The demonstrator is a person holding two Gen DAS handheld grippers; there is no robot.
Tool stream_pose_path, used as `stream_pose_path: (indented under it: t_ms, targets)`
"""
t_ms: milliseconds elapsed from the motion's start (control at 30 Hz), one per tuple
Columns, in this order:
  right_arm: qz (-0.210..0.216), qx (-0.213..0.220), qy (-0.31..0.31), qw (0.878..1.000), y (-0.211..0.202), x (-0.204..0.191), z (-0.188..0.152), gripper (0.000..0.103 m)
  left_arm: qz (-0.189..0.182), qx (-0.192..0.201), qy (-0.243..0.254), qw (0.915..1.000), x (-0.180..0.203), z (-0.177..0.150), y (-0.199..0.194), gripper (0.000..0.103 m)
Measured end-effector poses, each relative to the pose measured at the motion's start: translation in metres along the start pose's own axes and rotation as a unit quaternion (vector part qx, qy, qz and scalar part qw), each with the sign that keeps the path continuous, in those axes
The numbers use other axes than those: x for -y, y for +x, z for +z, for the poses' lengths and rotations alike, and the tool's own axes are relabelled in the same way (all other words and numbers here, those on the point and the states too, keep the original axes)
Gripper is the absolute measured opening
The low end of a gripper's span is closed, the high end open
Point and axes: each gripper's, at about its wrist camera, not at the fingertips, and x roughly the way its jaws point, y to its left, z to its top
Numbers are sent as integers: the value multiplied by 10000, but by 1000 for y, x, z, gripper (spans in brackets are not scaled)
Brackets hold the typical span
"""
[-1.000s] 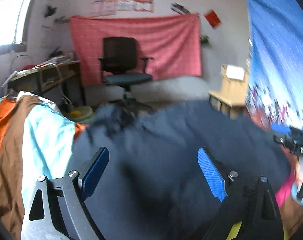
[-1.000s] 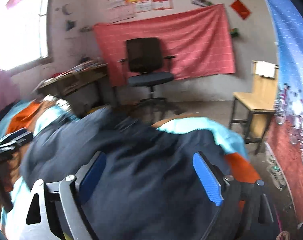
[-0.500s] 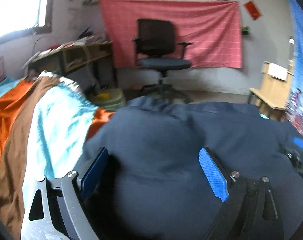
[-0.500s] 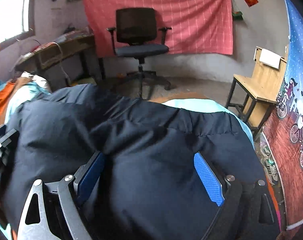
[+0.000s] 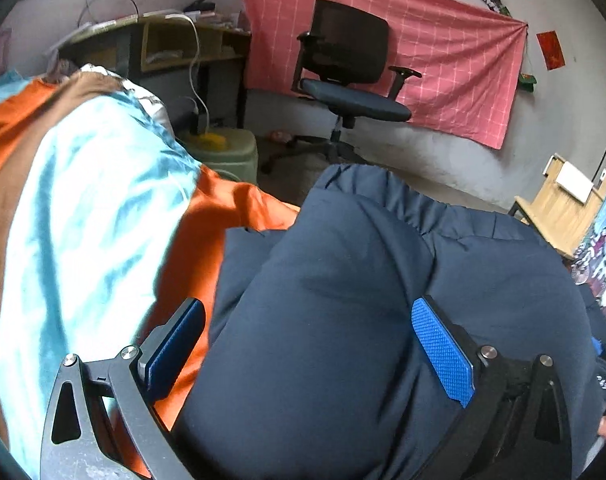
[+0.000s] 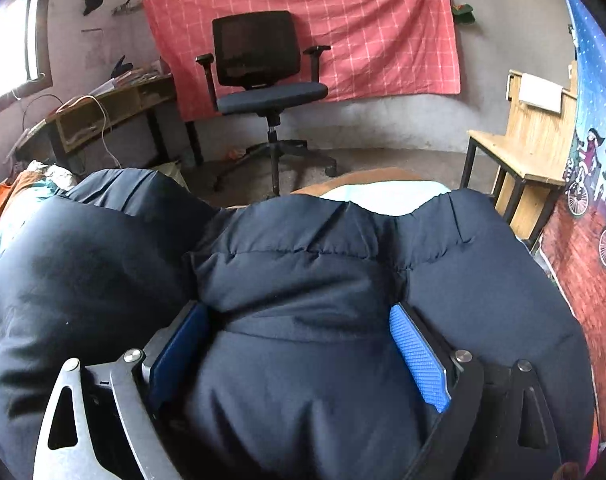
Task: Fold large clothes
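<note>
A puffy navy jacket (image 5: 363, 280) lies spread on a bed covered by an orange, brown and light-blue sheet (image 5: 83, 200). My left gripper (image 5: 307, 340) is open, its blue pads wide apart, low over the jacket's left part. In the right wrist view the same jacket (image 6: 303, 272) fills the lower frame. My right gripper (image 6: 299, 344) is open and pressed down into the padding, with a fold of fabric bulging between its fingers. The jacket's near edge is hidden under both grippers.
A black office chair (image 6: 263, 76) stands before a pink cloth on the far wall. A wooden desk (image 5: 175, 48) with cables is at the left, a green container (image 5: 223, 148) on the floor beside it. A wooden chair (image 6: 531, 140) stands by the right wall.
Both grippers have dropped and tilted down toward the jacket. The jacket has settled flat on the bed. The right gripper now presses into the padding.
</note>
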Motion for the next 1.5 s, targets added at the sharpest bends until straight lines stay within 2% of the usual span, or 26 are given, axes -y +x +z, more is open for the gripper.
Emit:
stream_pose_path:
  t_ms: [100, 200, 267, 333, 433, 633, 767, 833, 933, 1033, 1133, 1300, 1367, 1433, 1500]
  targets:
    - [-141, 67, -23, 9999, 2, -1, 0, 91, -245, -169, -198, 9994, -9, 6, -4, 102]
    - [-329, 101, -95, 9994, 1, -5, -2, 91, -366, -173, -330, 9986, -14, 9, -20, 102]
    - [-387, 123, -113, 9991, -1, -6, -4, 92, -233, -30, -288, 9993, -17, 7, -39, 102]
    - [-431, 221, -138, 9987, -5, -6, -6, 93, 89, 132, 56, 9999, -19, 2, -57, 102]
    - [-397, 384, -69, 9985, -13, -3, -12, 94, 437, 171, 460, 9978, -19, -5, -73, 102]
    - [-312, 247, 86, 9992, -32, 3, -16, 100, 612, -31, 649, 9960, -32, -17, -101, 102]
    - [-289, 423, 27, 9987, -74, 8, -27, 103, 325, -372, 313, 9983, -58, -22, -107, 102]
    - [-299, 487, -153, 9982, -97, 18, -32, 103, 331, -505, 1, 9982, -81, -29, -112, 102]
    - [-434, 367, -269, 9980, -117, 41, -37, 103, 337, -597, -296, 9972, -109, -40, -120, 102]
    - [-469, 202, -7, 9987, -135, 76, -46, 103, 168, -589, -494, 9969, -127, -47, -130, 102]
    - [-250, -88, 360, 9990, -141, 109, -57, 103, -93, -681, -628, 9957, -134, -46, -133, 101]
    - [765, -648, 1064, 9893, -129, 139, -73, 103, -762, -546, -617, 9937, -118, -31, -137, 101]
    - [1149, -847, 1296, 9812, -119, 143, -77, 103, -1042, -541, -446, 9921, -104, -25, -134, 101]
    - [1276, -988, 1451, 9762, -108, 147, -77, 103, -1210, -606, -66, 9908, -83, -20, -127, 101]
    - [1298, -1201, 1510, 9726, -93, 148, -77, 103, -1139, -703, 376, 9903, -63, -18, -115, 101]
